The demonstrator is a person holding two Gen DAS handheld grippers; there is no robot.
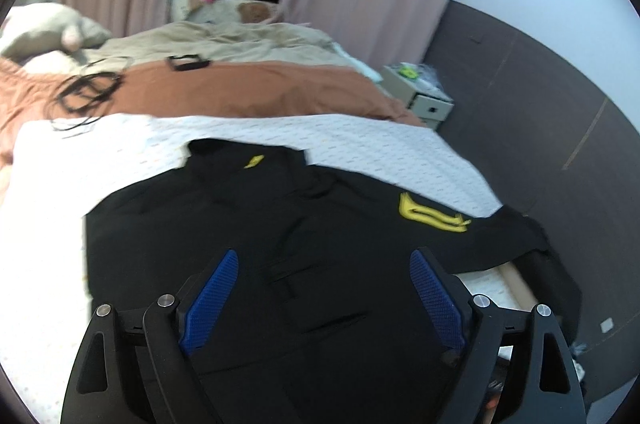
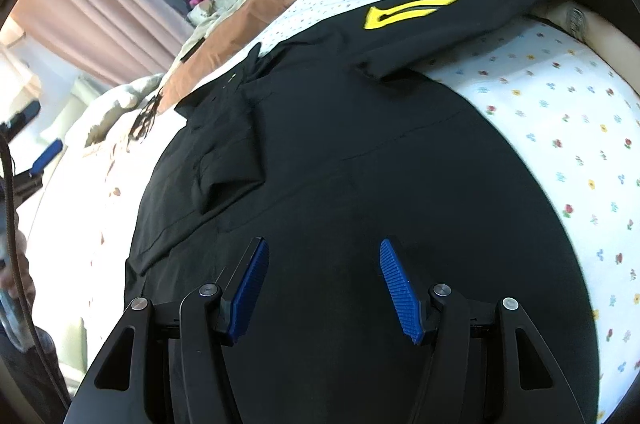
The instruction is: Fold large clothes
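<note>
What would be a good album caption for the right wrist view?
Open right gripper hovers over a black garment with a yellow emblem, spread on a floral sheet.

Matt black cloth shirt (image 2: pixel 360 163); floral cotton sheet (image 2: pixel 560 127).

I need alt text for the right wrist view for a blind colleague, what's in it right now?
A black garment with a yellow emblem lies spread on a floral bedsheet, filling most of the view. The right hand-held gripper hangs open just above it, blue pads apart and holding nothing. An orange blanket and pink curtains lie beyond.
</note>
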